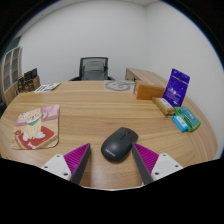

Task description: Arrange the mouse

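Observation:
A black computer mouse (pixel 119 144) lies on the wooden table (pixel 90 110), just ahead of my fingers and partly between their tips. My gripper (pixel 113 157) is open, with the magenta pads (pixel 77 157) spread wide on either side of the mouse and a gap at each side. A mouse pad with a cartoon print (pixel 36 127) lies flat on the table to the left of the mouse, apart from it.
A purple box (pixel 177 87) stands at the right, with a teal box (pixel 186 121) and a yellow item in front of it. A cardboard box (pixel 147 89) sits behind them. A black office chair (pixel 93 68) stands beyond the table. Books lie at the far left.

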`<control>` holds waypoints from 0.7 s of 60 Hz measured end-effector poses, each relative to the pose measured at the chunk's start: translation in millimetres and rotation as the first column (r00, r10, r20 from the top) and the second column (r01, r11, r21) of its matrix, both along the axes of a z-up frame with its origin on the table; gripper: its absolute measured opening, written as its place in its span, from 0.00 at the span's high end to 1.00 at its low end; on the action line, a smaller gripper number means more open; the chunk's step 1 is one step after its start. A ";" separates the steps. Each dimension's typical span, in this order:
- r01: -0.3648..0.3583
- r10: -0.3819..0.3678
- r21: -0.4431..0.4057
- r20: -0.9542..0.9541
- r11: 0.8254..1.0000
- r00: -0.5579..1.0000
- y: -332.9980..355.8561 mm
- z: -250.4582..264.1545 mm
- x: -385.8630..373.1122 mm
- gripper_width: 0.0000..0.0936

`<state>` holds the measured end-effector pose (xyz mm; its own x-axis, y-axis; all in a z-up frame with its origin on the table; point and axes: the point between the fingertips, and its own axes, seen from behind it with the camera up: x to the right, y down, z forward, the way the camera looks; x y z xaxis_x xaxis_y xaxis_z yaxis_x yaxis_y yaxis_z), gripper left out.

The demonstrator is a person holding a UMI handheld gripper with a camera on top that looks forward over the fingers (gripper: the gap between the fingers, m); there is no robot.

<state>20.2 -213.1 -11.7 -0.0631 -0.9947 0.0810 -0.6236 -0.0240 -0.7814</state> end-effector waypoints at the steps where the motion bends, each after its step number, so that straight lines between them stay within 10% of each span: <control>1: 0.003 -0.003 -0.002 0.000 1.000 1.000 -0.9 0.1 2.6 0.07; 32: -0.071 0.071 0.028 0.002 0.997 0.997 13.5 -3.0 72.0 0.09; 42: -0.057 0.056 0.017 0.010 0.998 0.998 7.7 -3.4 76.2 0.34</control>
<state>96.4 -205.3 -15.0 -0.0075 -0.9980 0.0635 -0.6140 -0.0455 -0.7880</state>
